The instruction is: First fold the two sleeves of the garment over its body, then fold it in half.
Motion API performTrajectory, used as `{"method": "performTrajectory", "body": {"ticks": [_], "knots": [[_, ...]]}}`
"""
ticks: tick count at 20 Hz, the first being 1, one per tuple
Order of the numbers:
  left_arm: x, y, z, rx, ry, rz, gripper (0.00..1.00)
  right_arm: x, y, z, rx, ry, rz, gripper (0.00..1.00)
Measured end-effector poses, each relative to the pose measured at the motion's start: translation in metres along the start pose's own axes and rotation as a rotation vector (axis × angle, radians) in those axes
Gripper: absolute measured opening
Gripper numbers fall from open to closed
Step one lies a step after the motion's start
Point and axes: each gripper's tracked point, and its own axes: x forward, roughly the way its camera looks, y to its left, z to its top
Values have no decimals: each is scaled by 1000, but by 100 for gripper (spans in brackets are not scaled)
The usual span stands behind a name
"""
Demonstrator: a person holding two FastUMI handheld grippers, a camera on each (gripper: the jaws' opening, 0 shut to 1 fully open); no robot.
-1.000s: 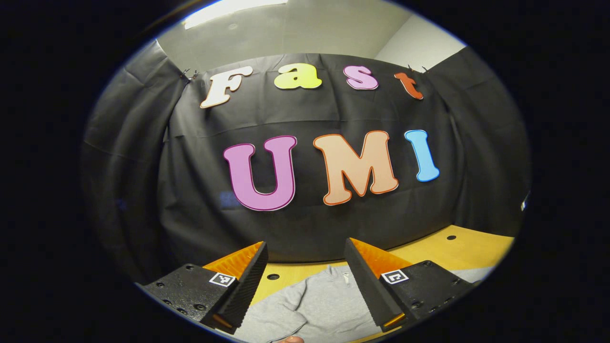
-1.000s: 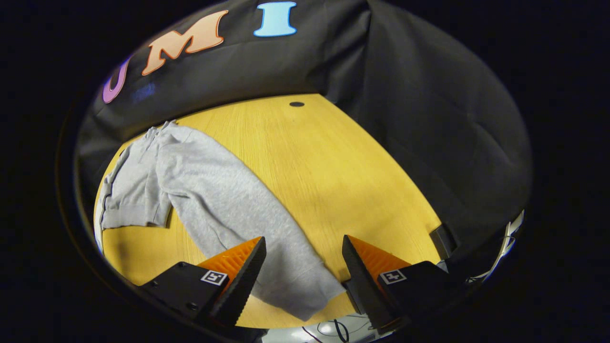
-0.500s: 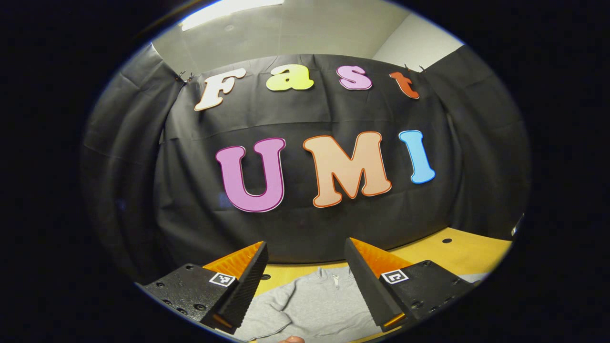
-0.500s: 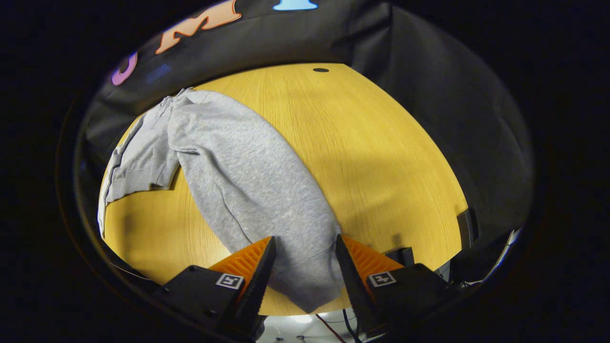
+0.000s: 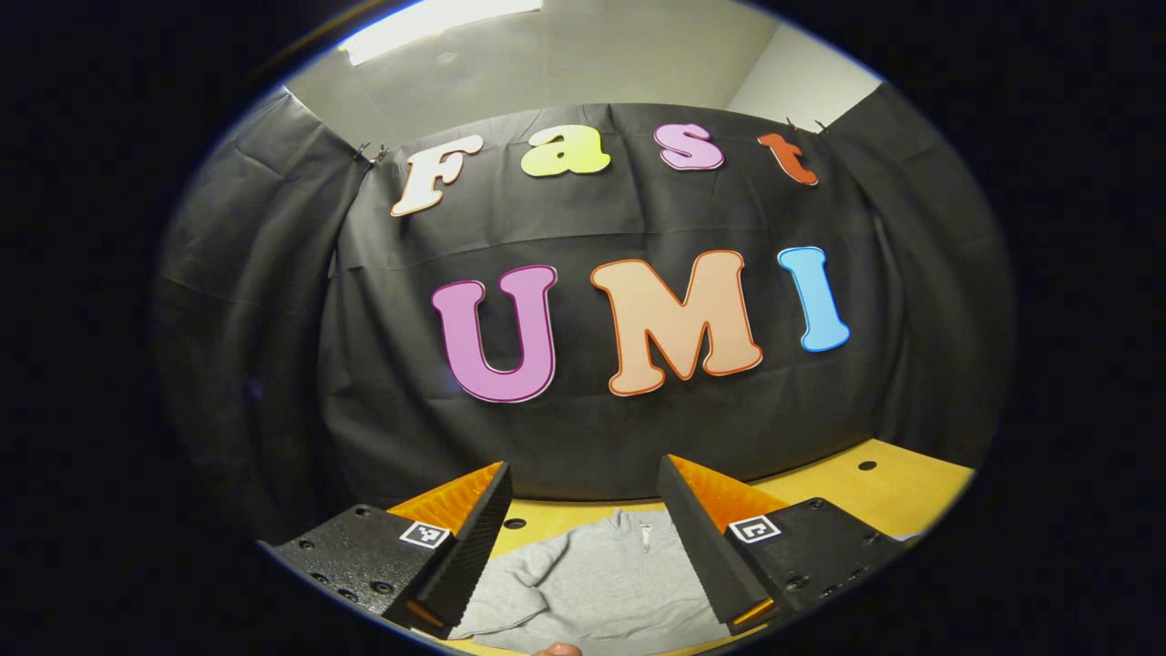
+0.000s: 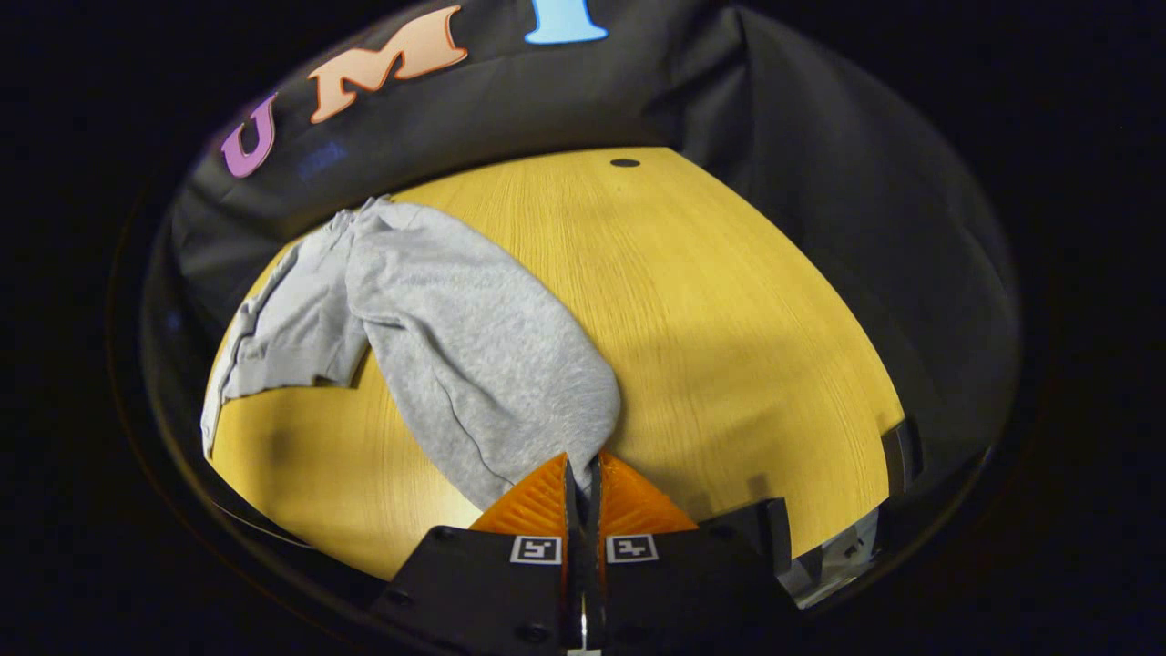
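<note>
A grey sweatshirt [image 6: 301, 328] lies on the yellow wooden table [image 6: 729, 301]. Its long sleeve [image 6: 483, 364] runs toward me in the right gripper view, bunched at the near end. My right gripper [image 6: 582, 474] is shut on that sleeve end, with cloth pinched between the fingers. In the left gripper view the sweatshirt's collar and chest [image 5: 601, 583] show low down, between and beyond the fingers. My left gripper [image 5: 583, 510] stands open above the garment, holding nothing, and looks toward the back wall.
Black cloth walls close the table at the back and right. A small dark hole [image 6: 625, 162] marks the tabletop at the far side. A dark bracket [image 6: 897, 446] sits at the table's right edge. Bare wood lies right of the sleeve.
My right gripper went from wide open around the sleeve end to shut on it, and the sleeve has bunched up. The left gripper's view shifted only slightly; it stays open.
</note>
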Motion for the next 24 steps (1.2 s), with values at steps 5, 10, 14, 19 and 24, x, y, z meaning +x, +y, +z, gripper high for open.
{"method": "performTrajectory", "body": {"ticks": [5,10,14,19,24], "knots": [[4,12,-7,8,18,-18,94,-3,23,48,154,-62,52,4],[8,56,-12,21,23,28,99,5,60,91,148,-125,70,4],[10,93,-17,33,31,74,94,14,96,120,150,-158,97,4],[7,135,-28,38,54,140,94,22,141,160,144,-200,141,4],[-3,175,-34,40,71,212,95,29,192,203,148,-241,205,4]]}}
